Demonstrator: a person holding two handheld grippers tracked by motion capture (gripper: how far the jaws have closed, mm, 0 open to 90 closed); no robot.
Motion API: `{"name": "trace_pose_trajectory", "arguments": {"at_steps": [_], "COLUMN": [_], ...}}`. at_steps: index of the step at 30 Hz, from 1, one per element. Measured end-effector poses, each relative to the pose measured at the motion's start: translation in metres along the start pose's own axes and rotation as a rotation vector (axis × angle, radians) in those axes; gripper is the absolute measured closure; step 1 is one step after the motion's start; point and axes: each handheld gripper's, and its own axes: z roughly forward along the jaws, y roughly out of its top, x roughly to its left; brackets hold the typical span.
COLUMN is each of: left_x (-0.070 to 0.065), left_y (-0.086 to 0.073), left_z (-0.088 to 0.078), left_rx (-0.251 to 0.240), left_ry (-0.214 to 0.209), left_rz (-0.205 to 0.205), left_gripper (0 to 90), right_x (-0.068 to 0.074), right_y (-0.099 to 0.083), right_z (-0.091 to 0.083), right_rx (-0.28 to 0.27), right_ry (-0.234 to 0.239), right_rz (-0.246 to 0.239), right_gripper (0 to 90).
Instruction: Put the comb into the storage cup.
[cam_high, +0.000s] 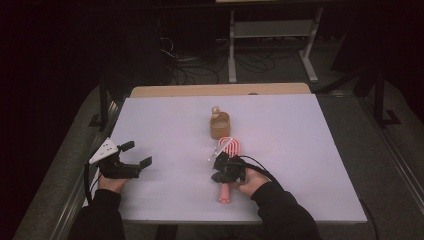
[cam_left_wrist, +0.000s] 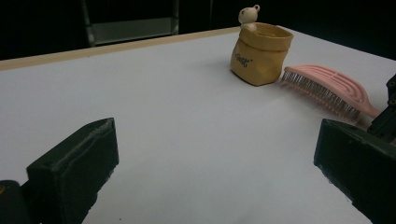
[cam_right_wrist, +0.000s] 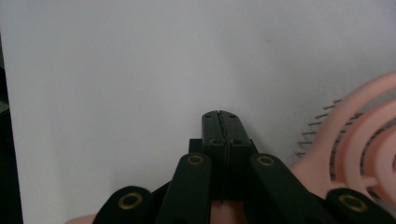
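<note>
Two grippers over the worktop; right gripper, fingers clenched on nothing, lies above the pink hairbrush, whose head shows at its 3 o'clock; left gripper, fingers released, sits well apart at 9 o'clock.

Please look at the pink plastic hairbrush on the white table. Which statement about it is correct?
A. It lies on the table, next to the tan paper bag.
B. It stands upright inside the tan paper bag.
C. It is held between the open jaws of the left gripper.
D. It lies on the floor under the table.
A: the pink plastic hairbrush lies flat on the white table, its head close beside the tan paper bag.
</note>
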Motion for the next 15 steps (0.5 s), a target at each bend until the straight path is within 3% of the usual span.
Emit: {"name": "trace_pose_trajectory", "arguments": {"at_steps": [15], "left_x": [0.000], "left_y": [0.000], "left_z": [0.001], "left_rx": [0.008], "left_ry": [-0.003], "left_rz": [0.005], "left_gripper": [0.0], "right_x": [0.005], "right_y": [-0.010], "right_z": [-0.012], "right_rx": [0.016], "right_ry": [0.012], "right_rz": [-0.005], "right_gripper": [88.7]}}
